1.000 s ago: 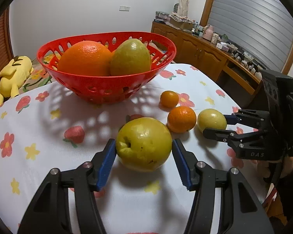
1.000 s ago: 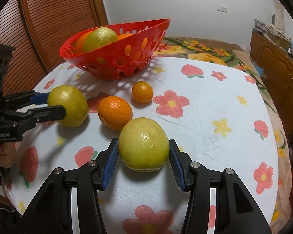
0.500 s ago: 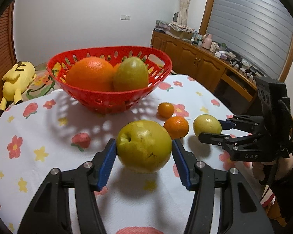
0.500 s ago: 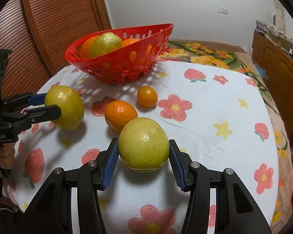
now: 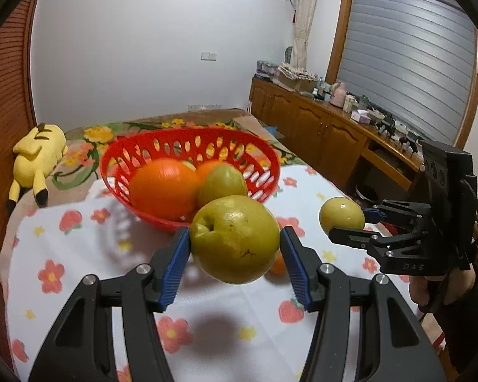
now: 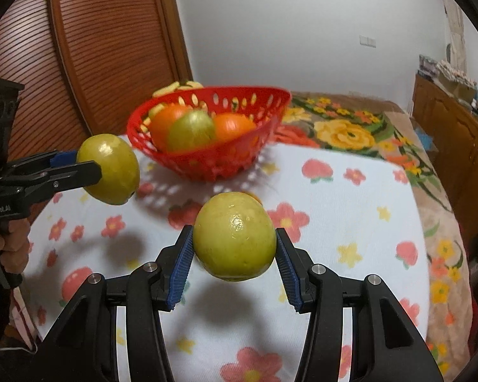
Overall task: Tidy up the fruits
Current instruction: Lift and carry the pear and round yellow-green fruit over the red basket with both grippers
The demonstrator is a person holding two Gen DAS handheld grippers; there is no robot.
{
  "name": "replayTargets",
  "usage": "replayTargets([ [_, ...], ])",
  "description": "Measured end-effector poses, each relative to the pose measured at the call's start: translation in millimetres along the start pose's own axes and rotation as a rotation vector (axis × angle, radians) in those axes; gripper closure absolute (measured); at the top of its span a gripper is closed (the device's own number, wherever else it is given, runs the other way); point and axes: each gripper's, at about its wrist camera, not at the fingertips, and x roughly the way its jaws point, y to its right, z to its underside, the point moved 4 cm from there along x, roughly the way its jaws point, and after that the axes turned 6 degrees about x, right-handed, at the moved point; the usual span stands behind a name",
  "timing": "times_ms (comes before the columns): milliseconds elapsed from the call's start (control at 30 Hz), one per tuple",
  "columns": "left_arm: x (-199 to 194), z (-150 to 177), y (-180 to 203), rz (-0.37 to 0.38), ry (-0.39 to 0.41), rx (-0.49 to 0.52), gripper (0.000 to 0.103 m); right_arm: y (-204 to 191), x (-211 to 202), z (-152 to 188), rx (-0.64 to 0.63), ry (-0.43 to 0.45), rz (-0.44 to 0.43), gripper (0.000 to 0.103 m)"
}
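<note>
The left gripper (image 5: 235,251) is clamped on a large yellow-green pear (image 5: 235,239), held clear above the floral tablecloth (image 5: 89,254) with its shadow below. The right gripper (image 6: 235,256) is clamped on a smaller yellow-green fruit (image 6: 235,244), also lifted off the cloth. Ahead of both grippers stands the red basket (image 5: 188,141), containing two oranges (image 5: 164,188) and a green fruit (image 5: 222,183). A small orange (image 5: 278,264) lies on the cloth, partly hidden behind the left gripper's pear. A yellow plush toy (image 5: 38,156) lies far left of the basket
</note>
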Motion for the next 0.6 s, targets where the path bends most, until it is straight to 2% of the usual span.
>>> replayTargets([
  [300,-0.1,-30.2,-22.0,-0.039,0.027,-0.011,0.047,-5.5,-1.1,-39.5,-0.024,0.048,-0.036,0.052],
  [600,15.9,-47.7,-47.3,-0.060,0.026,-0.037,0.047,-6.3,21.4,-76.7,-0.068,0.042,-0.062,0.052],
])
